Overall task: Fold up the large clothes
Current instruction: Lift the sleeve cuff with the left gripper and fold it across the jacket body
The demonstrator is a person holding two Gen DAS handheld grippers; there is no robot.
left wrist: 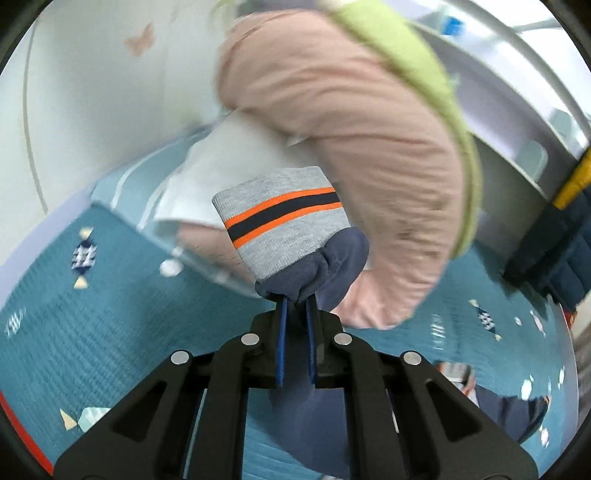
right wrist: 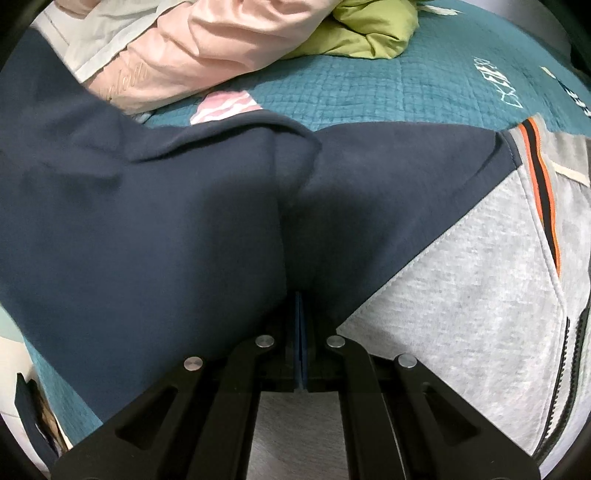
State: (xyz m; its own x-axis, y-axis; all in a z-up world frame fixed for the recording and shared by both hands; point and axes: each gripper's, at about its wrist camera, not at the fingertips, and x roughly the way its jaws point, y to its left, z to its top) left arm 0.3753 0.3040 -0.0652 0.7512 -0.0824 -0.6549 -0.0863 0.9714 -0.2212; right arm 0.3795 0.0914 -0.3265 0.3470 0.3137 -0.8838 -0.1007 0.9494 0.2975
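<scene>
Navy fabric just below a grey cuff (left wrist: 282,221) with orange and dark stripes was pinched between the blue pads of the left gripper (left wrist: 297,301), its jaws nearly together on the bunched cloth. In the left wrist view that sleeve end hung clear above the teal bedspread (left wrist: 74,332), with a pink garment (left wrist: 351,147) and a green one (left wrist: 424,62) blurred beyond it.

From the right wrist view, the right gripper (right wrist: 300,299) had its jaws pressed together on a ridge of the navy and grey jacket (right wrist: 147,206), which lay spread across the bedspread (right wrist: 351,88) with its grey front panel toward the right side. The pink garment (right wrist: 192,48) and green one (right wrist: 369,33) lay heaped toward the far edge of the bed, near the jacket's far hem; whether they touched it I could not tell.

To fold the sleeve well, I judge the raised cuff should be carried across the jacket's body while the right grip anchors the cloth, kept taut enough to avoid wrinkles and clear of the heap.
</scene>
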